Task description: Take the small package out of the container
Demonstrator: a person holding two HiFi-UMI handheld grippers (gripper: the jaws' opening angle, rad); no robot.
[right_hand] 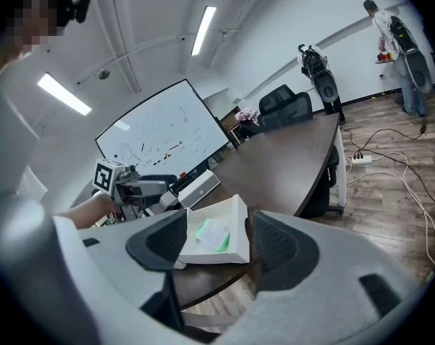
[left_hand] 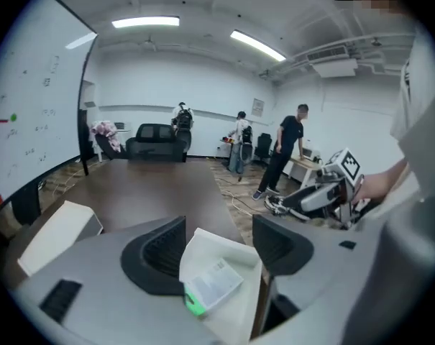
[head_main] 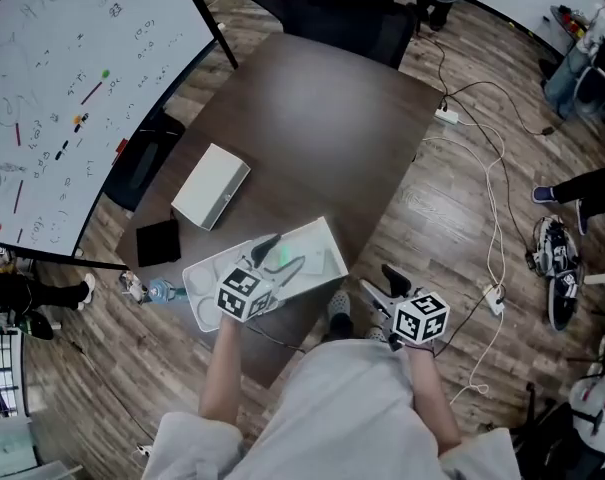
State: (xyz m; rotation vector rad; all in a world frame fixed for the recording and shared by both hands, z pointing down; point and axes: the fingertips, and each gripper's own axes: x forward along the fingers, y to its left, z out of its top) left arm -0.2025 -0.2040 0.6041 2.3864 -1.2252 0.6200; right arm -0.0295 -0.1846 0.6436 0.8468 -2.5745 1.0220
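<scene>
Head view: the container (head_main: 327, 236) is lying at lower centre, on the near edge of the table (head_main: 322, 118); the left gripper (head_main: 280, 255) is hanging over it, jaws apart, and the right gripper (head_main: 379, 282), also open and empty, is standing at lower right, off the table

Left gripper view: the small package (left_hand: 213, 282) is lying inside the container, low in the frame between the open jaws, untouched

Right gripper view: it is showing farther ahead at centre, so the left one is nearer, I think

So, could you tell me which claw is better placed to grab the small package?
Left: the open left claw hangs over the package in the container; the right claw is beside the table.
</scene>
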